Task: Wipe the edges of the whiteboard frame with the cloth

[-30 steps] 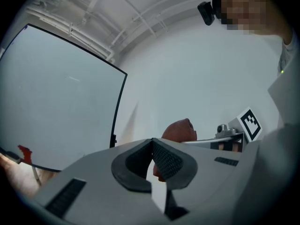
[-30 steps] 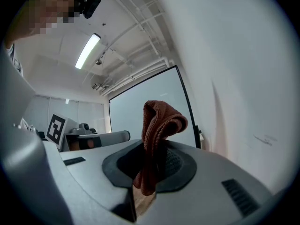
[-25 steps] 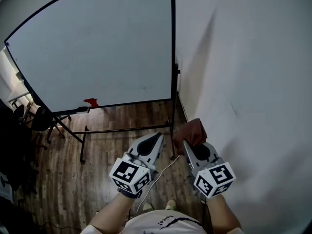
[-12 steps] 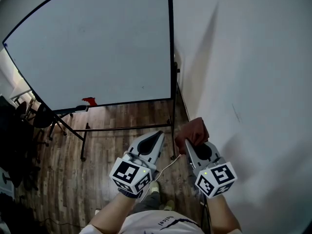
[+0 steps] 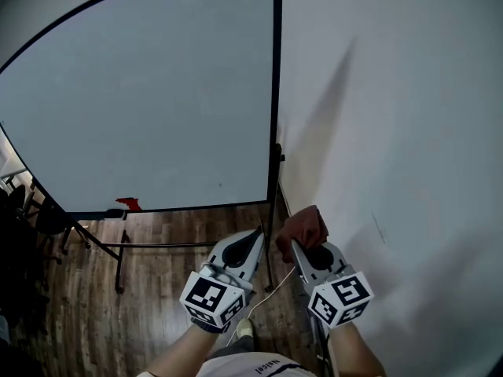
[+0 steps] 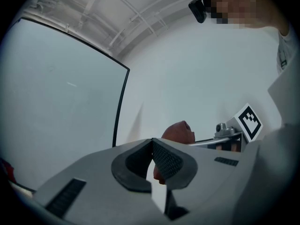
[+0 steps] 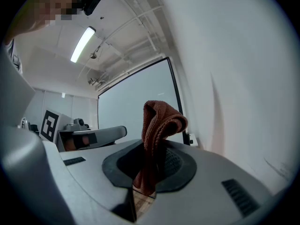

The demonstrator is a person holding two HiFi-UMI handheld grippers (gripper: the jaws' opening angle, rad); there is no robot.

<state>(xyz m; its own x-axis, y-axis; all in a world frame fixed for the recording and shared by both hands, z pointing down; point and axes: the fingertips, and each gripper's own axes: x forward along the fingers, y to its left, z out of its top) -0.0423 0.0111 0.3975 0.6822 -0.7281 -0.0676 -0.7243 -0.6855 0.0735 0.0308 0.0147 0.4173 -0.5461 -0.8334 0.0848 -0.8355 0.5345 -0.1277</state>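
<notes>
Now R tool (image 5: 295, 246) clamps cloth (image 5: 303, 226) beside whiteboard frame (image 5: 275, 93) vert. edge, wall (image 5: 393, 132) close.

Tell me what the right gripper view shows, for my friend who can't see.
A brown cloth is pinched in the right tool, its folded top sticking up. Behind it stand the whiteboard and a white wall.

Your head camera looks steeply down past the left gripper (image 5: 255, 236) and right gripper (image 5: 299, 246) at the whiteboard (image 5: 141, 93) and floor (image 5: 157, 281). Each gripper camera sits close behind its own jaws, angled upward. All three views share the whiteboard's right frame edge (image 5: 275, 93) and the wall (image 5: 393, 132).
</notes>
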